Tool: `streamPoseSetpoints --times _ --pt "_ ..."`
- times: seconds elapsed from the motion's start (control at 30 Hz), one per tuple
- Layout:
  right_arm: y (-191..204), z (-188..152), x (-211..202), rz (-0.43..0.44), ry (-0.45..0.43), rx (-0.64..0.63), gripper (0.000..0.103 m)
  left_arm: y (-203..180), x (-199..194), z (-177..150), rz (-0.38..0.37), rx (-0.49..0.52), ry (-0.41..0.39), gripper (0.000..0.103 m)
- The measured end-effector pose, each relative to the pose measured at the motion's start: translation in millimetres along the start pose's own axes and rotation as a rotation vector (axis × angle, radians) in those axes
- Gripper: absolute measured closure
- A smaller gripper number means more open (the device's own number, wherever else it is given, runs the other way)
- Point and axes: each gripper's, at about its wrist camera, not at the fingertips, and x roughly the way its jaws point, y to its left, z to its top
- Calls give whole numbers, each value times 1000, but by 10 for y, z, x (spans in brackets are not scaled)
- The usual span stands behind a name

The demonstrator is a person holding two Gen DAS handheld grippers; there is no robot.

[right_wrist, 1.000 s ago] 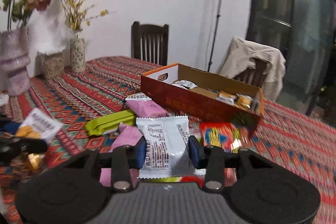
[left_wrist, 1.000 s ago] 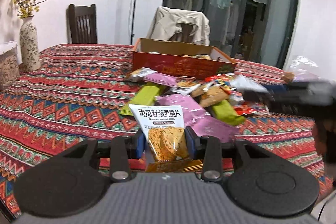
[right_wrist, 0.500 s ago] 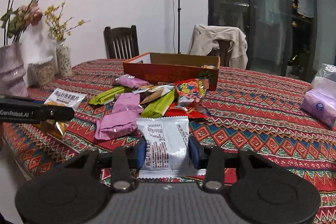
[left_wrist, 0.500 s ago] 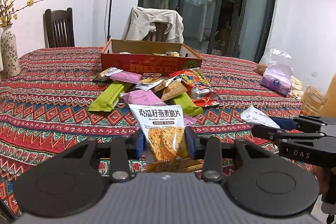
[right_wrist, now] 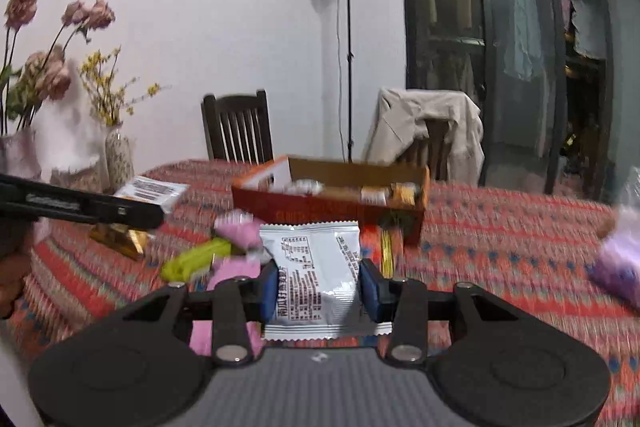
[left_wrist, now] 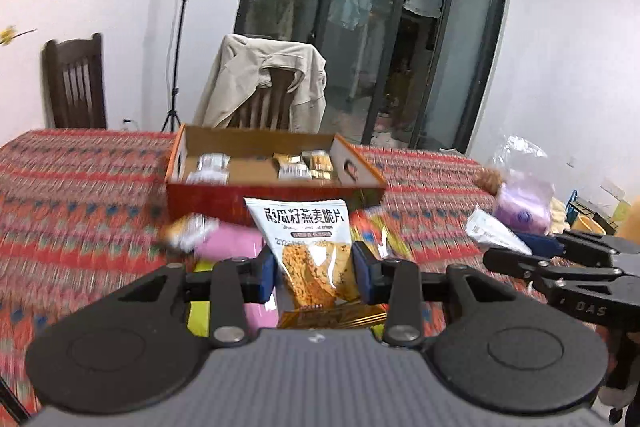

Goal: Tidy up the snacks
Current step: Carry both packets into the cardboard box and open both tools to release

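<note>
The left tongs [left_wrist: 314, 273] are clamped narrow on an oat-crisp packet [left_wrist: 308, 247], held upright by its lower half. The right tongs [right_wrist: 320, 289] are likewise closed on a white packet [right_wrist: 316, 275], printed back showing. Both packets are off the worktop [left_wrist: 72, 195] and both tongs face the box [left_wrist: 272, 183], which sits at twelve o'clock in each wrist view with a few small wrapped snacks already inside. The loose pile, pink [right_wrist: 240, 233] and green [right_wrist: 198, 259] wrappers among it, lies between tongs and box.

Risks, as I judge them: both views are smeared with motion, so the packets could swing; each is pinched only at its edges and a slick film may slip out short of the box. In the left view the right tongs sit at three o'clock, near; both heading for one box, they could knock together. A low approach could catch the box's near wall and push it.
</note>
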Motion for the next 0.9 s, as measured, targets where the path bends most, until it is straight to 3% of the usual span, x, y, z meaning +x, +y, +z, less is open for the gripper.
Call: streamPoseSetpoints --times 0.1,0.27,0.37,0.57,0.63,0.7,0.77,0.83,0.9 --pt "-147 360 364 13 -23 -11 62 219 493 415 -18 -8 19 64" --pt "-458 979 1316 56 19 16 62 648 1554 1009 -22 -76 135 64" --pt "-637 1264 2063 86 102 62 63 879 2185 1238 16 -79 199 64" --pt "-865 1552 3598 20 296 111 62 1268 3329 1437 49 -117 330 64" --pt "-911 1511 4065 -5 377 140 62 1361 3574 1442 66 -135 351 62" --pt "-937 1437 4467 -43 443 159 62 1429 3726 1439 64 -157 362 42" --pt "-936 1373 4707 -48 480 187 60 1464 3765 1449 69 -161 338 30" --pt "-942 1349 4811 -40 484 227 39 1485 3710 1487 75 -151 308 30" --pt "-907 1372 4784 -32 455 231 37 1514 3598 1529 61 -151 295 29"
